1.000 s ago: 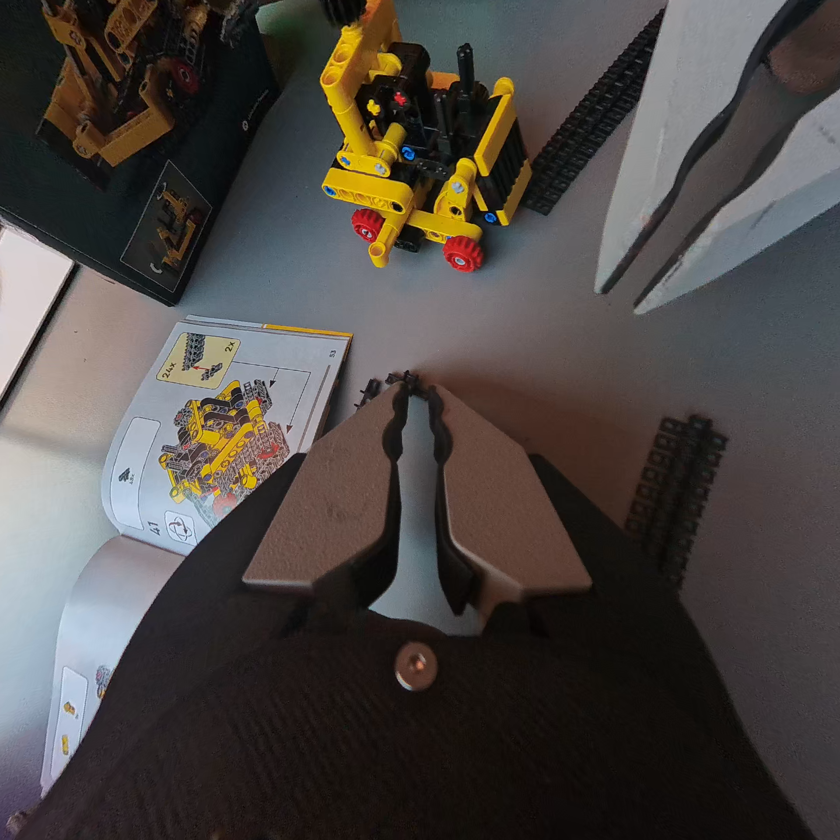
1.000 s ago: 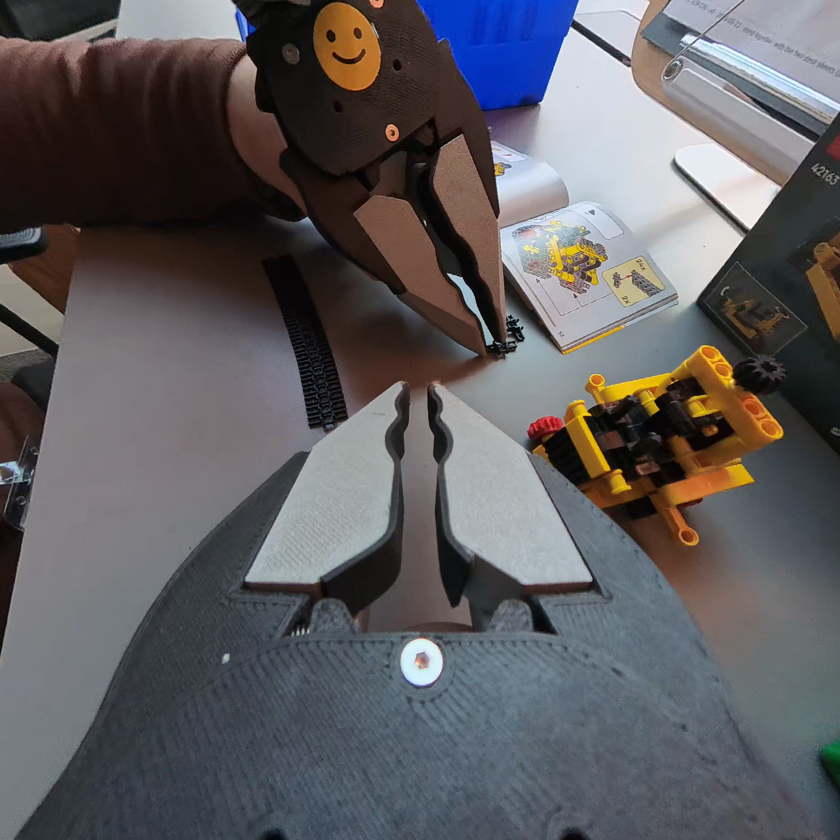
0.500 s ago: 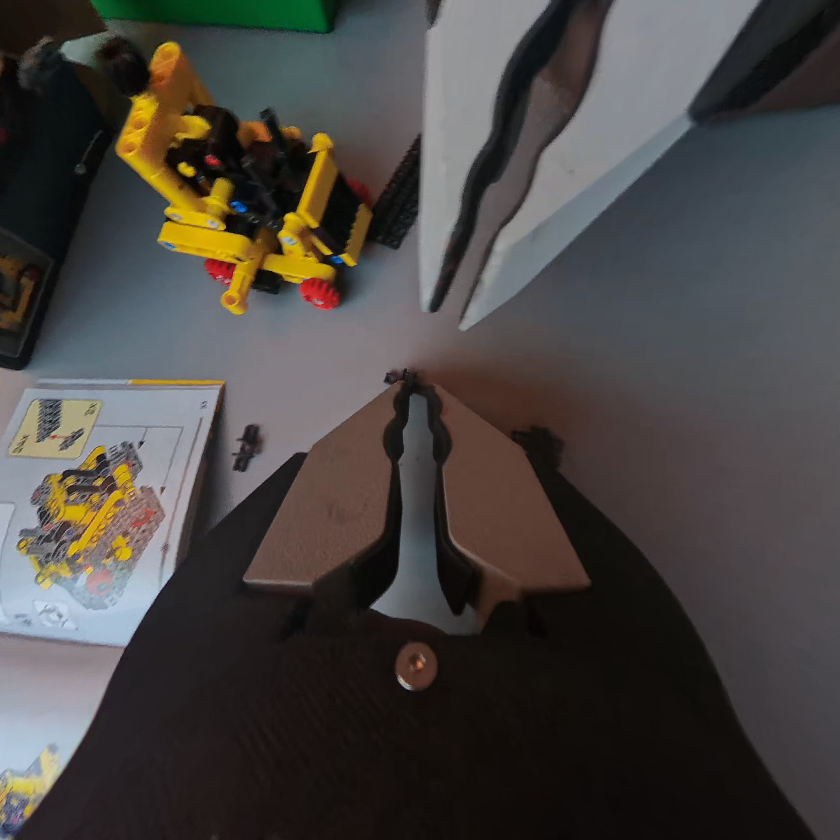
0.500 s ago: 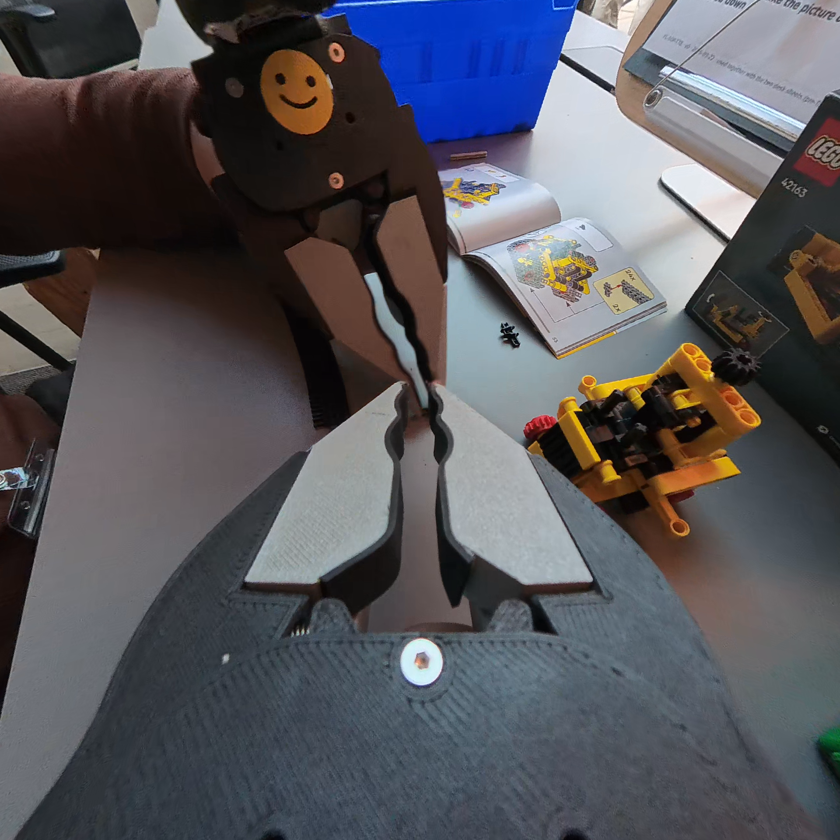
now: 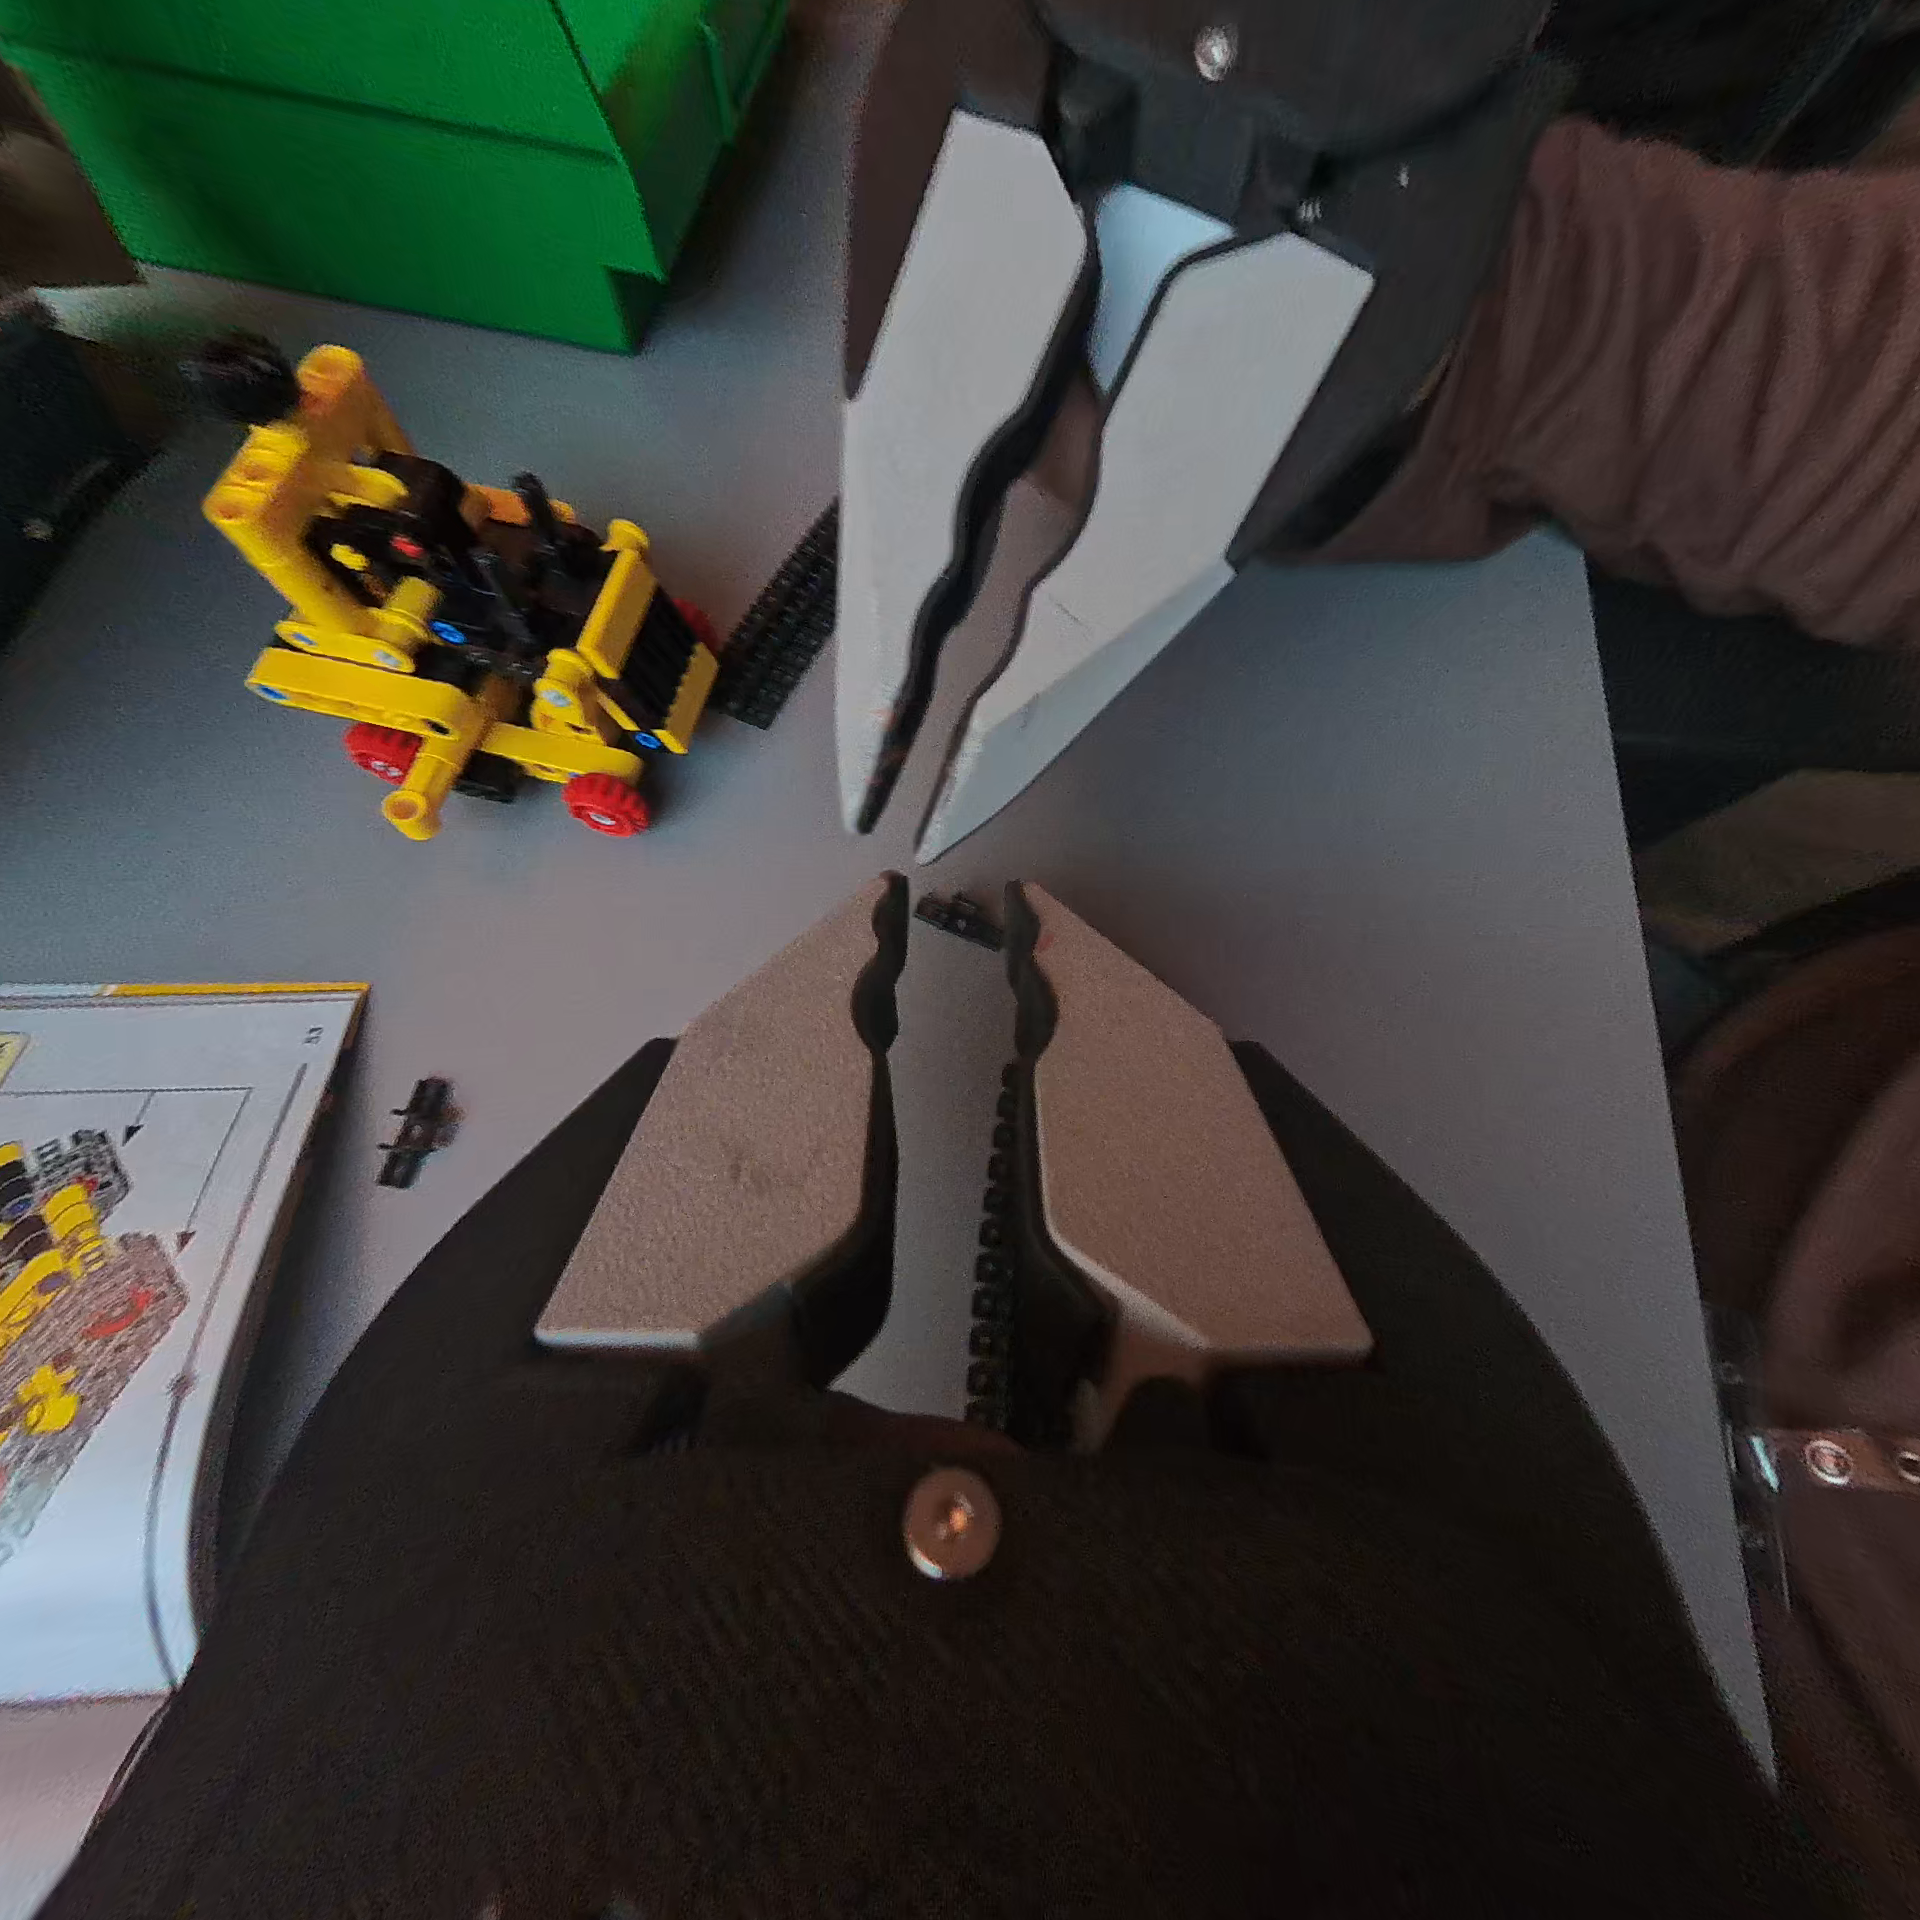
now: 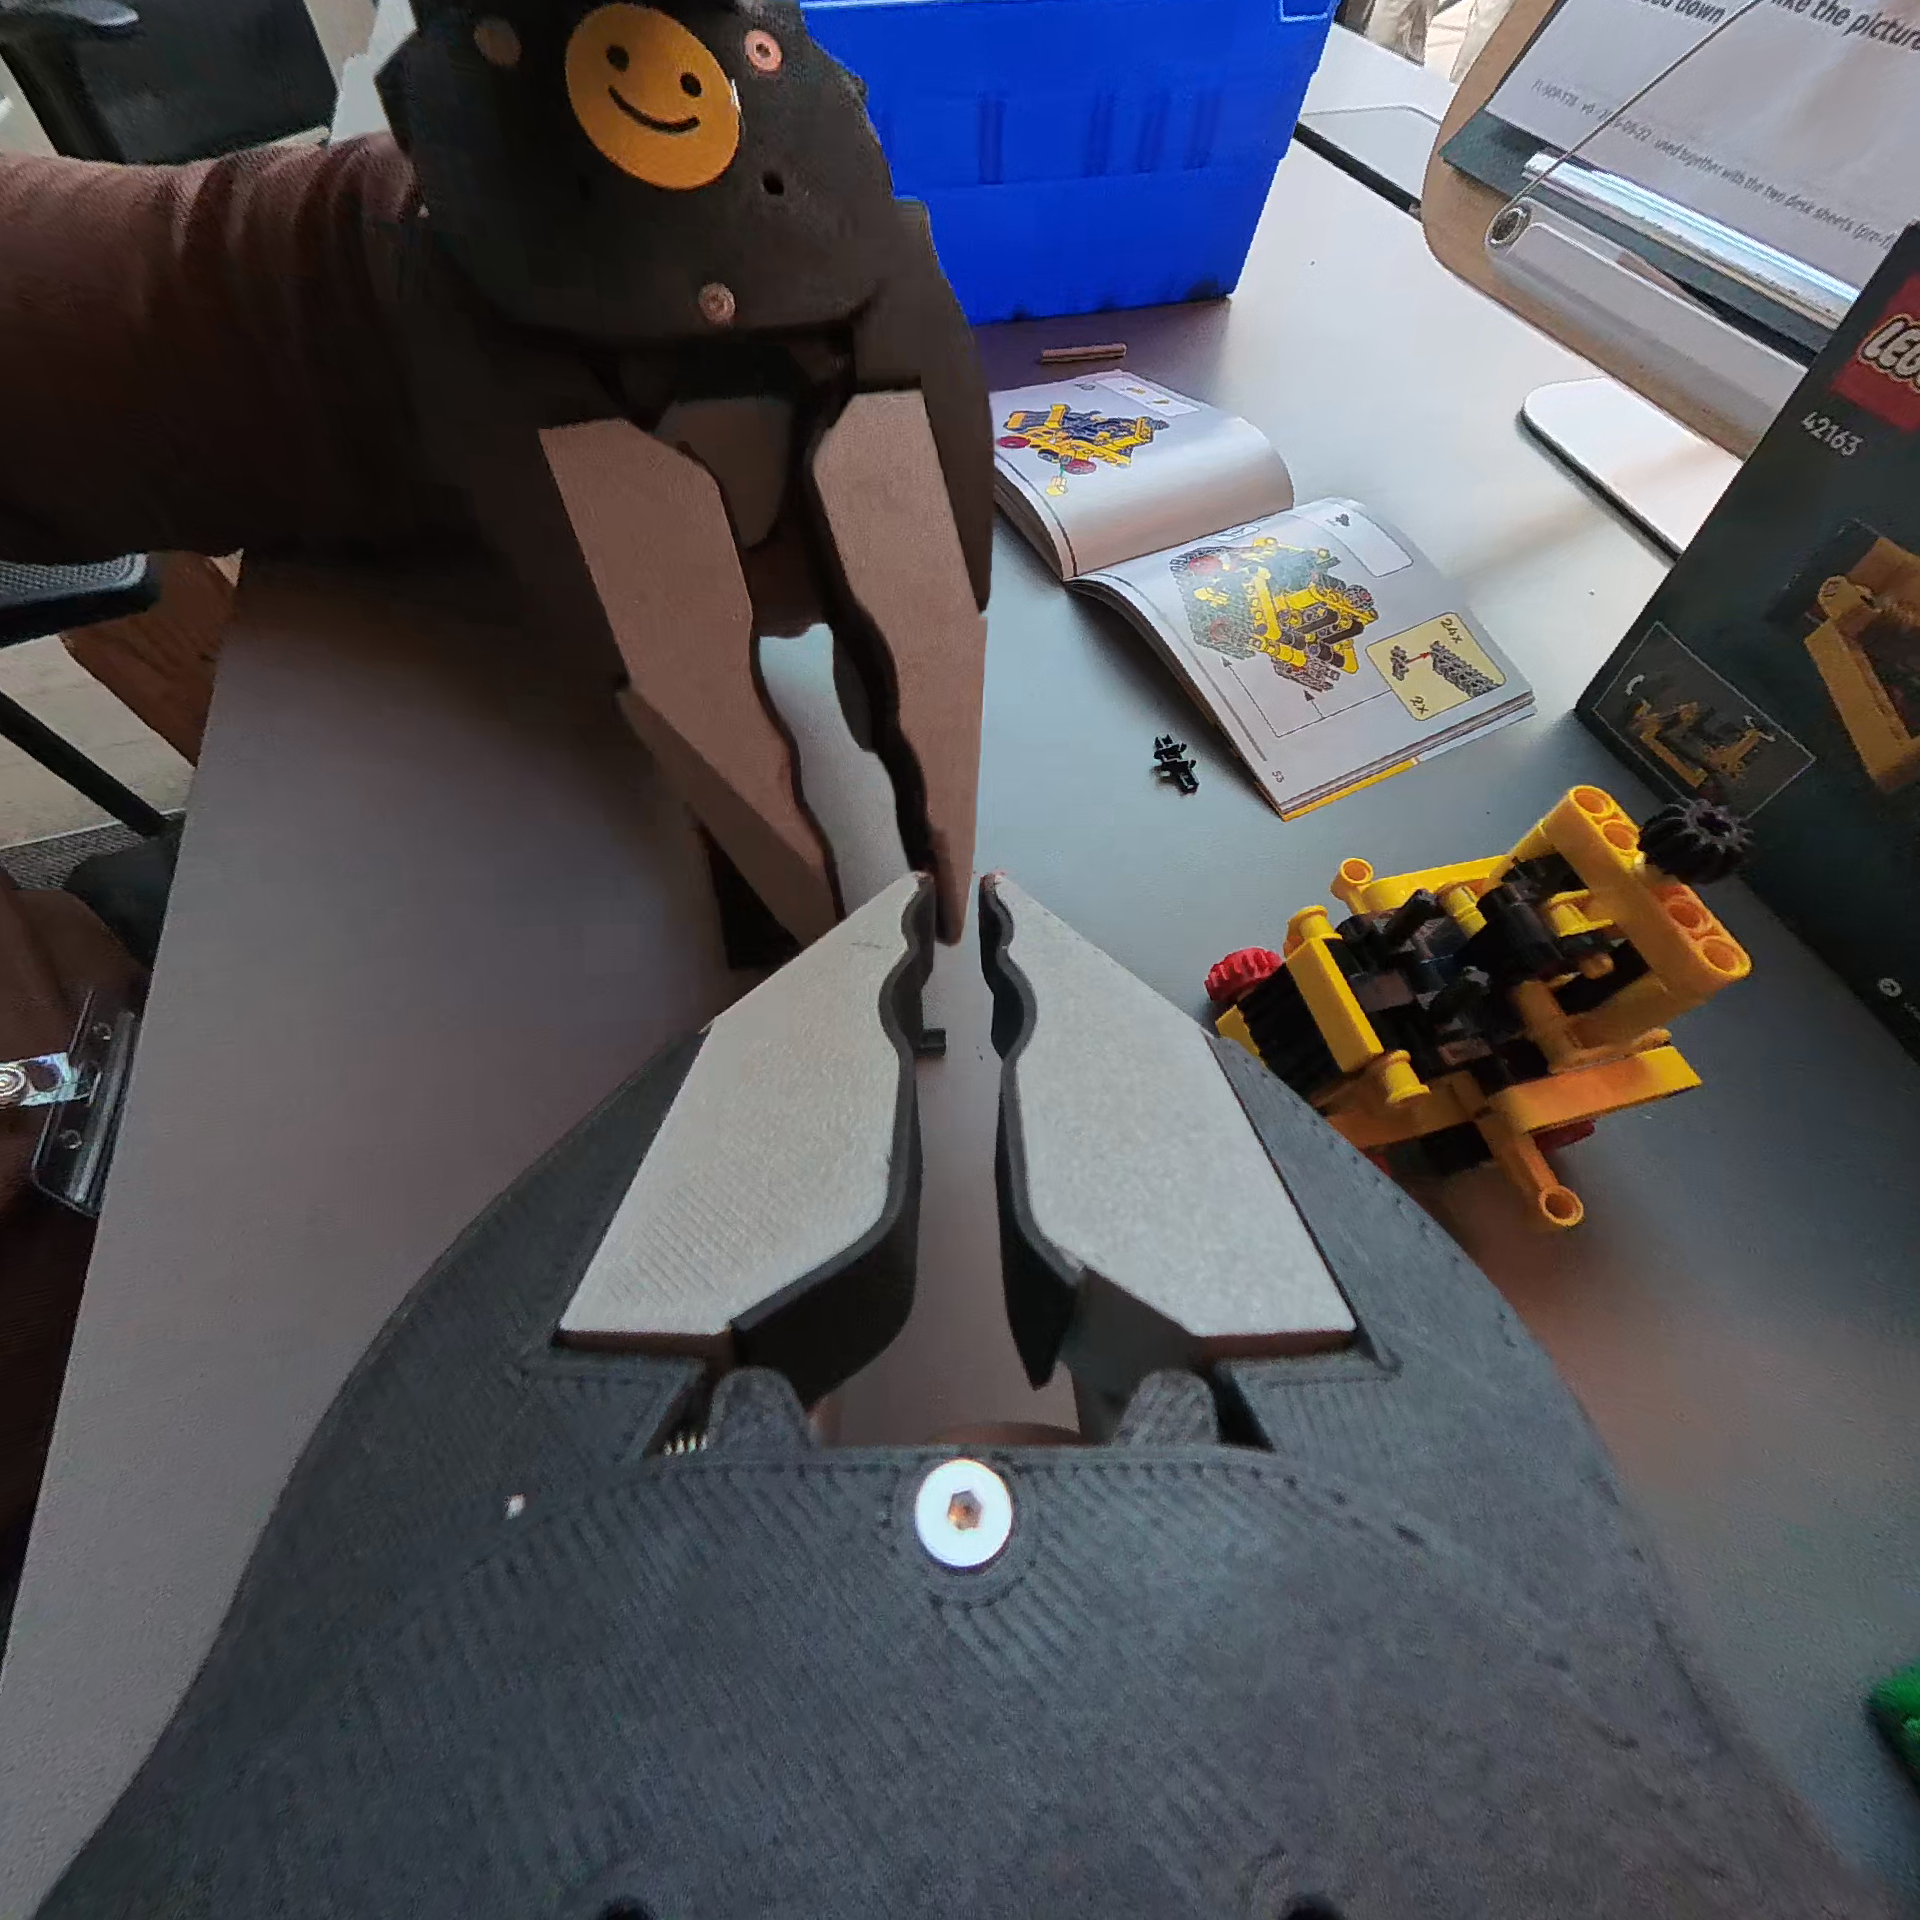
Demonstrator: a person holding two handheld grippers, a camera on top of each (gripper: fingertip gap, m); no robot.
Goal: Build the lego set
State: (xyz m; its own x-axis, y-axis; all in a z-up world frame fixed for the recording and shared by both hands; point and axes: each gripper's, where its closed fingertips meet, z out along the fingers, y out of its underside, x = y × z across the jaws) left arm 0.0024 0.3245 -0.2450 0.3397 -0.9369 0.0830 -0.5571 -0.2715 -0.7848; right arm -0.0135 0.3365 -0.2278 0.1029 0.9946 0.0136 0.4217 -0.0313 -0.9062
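Since the earlier frames, the left gripper [image 5: 954,902] is found parted over the grey table [image 5: 1299,831], having been carried away from the instruction booklet [image 5: 156,1247]; a small black track link [image 5: 958,914] is now seen lying between its spread tips, not gripped. One further loose link [image 5: 421,1130] is left beside the booklet. A black track strip [image 5: 992,1226] is visible between the left fingers, lower down. The right gripper [image 6: 951,904] is held slightly parted and empty, tip to tip with the left, just above the link.

Yellow bulldozer model [image 5: 457,623]: stood on the table, well apart from both grippers, tracks not yet fitted; a second track strip [image 5: 779,623] lies against its rear.
Green bin [image 5: 364,135] and blue bin [image 6: 1060,145]: at the table's far edges. Set box [image 6: 1787,623]: upright beside the model.

Step in hand, as judged: track assembly, one link being added to the strip. Next move calls for the link to be pinched squarely by one gripper, aligned with the strip's end, and pressed until clipped.
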